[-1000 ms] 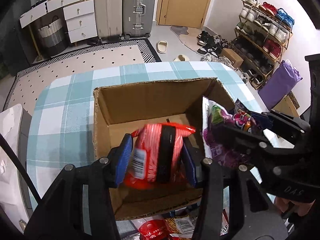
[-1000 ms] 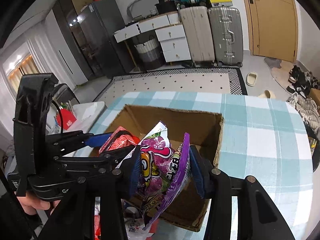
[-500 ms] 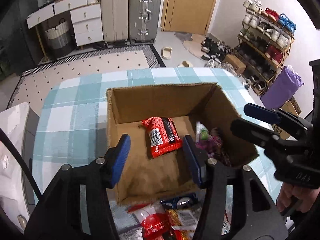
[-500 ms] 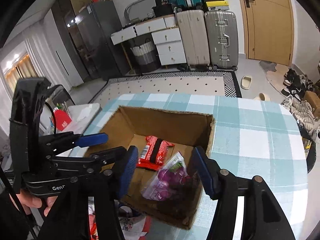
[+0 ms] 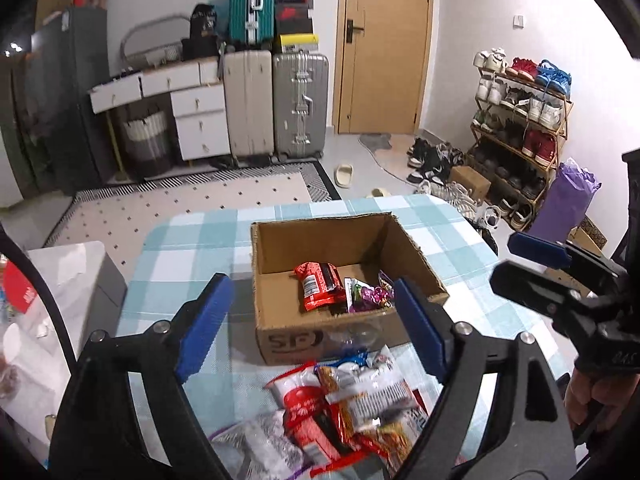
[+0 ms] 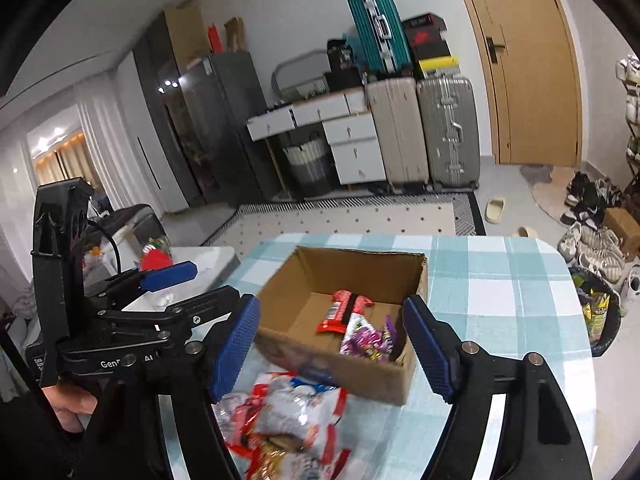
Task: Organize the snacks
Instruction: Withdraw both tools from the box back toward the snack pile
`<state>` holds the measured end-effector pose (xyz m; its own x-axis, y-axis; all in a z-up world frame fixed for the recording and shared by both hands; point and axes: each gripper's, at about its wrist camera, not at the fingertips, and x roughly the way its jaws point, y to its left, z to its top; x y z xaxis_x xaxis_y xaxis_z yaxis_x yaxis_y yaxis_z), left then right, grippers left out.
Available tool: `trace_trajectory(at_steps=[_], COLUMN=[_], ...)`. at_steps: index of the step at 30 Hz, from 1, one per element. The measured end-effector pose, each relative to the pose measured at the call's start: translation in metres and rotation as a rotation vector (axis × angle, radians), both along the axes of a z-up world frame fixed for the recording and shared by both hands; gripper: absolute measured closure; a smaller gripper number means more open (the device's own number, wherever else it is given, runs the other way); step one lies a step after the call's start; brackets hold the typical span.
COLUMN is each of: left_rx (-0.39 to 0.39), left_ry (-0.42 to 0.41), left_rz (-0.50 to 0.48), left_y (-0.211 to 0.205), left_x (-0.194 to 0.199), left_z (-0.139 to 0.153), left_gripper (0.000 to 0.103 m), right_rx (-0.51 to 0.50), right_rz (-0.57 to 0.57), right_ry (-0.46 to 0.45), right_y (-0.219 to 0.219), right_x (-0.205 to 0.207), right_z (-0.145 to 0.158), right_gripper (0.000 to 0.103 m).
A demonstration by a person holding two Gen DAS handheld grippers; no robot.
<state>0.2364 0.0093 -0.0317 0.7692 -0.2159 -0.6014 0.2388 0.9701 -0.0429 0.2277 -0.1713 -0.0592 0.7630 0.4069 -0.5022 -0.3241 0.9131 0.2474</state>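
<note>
The left claw (image 5: 312,322) is wide apart and holds nothing. Its two blue pads (image 5: 205,322) hang in the air above the desk (image 5: 192,252), which wears a blue and white checked cloth. The right claw (image 6: 332,346) is spread wide too, with nothing between its blue pads (image 6: 430,350). It shows at the right side of the left wrist view, and a hand (image 5: 588,394) grips its handle there.

A brown cardboard box (image 5: 332,334) with an open top sits on the desk. A red snack packet with a black stripe (image 5: 318,285) lies flat on the box floor. A purple and green candy bag (image 5: 366,294) lies just beside it, on the right, touching the near wall of the box.

In front of the box, on the cloth, lies a messy pile of red and white snack bags (image 5: 344,404). It is close to the box, and the bags overlap each other. Both claws float above this pile and touch none of it.
</note>
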Motion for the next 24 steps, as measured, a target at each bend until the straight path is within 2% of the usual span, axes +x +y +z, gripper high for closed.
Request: trace_trajectory(at_steps=[2,5,9,13,18,22,24], left_rx=[0.004,0.004,0.003,0.001,0.002,-0.015,-0.021], left_ry=[-0.031,-0.055,-0.088,-0.123,-0.152,-0.142,-0.109], left_rz=[0.016,0.034,0.048,0.054,0.083,0.111,0.129], left_y=[0.003,0.009,0.018,0.023,0.027,0.035,0.039], left_x=[-0.019,-0.045,-0.083,-0.119,-0.154,-0.169,-0.173], left_z=[0.006,0.013,0.017,0.017,0.009,-0.009,-0.021], left_gripper=[0.019,0.015,0.002,0.001,0.001,0.001,0.001], right_rx=[0.006,0.008,0.008,0.038,0.065,0.076,0.068], right_rz=[0.003,0.009,0.020,0.001,-0.007,-0.020,-0.019], right_ry=[-0.024,-0.054,-0.082,-0.107,-0.087,-0.068,-0.061], right_y=[0.002,0.005,0.008,0.005,0.000,-0.005,-0.006], right_x=[-0.019,-0.045,-0.079,-0.108,-0.130,-0.145,-0.149], right_z=[0.002,0.003,0.002,-0.002,-0.016,-0.034,-0.040], right_gripper=[0.020,0.017,0.017,0.008,0.007,0.003,0.002])
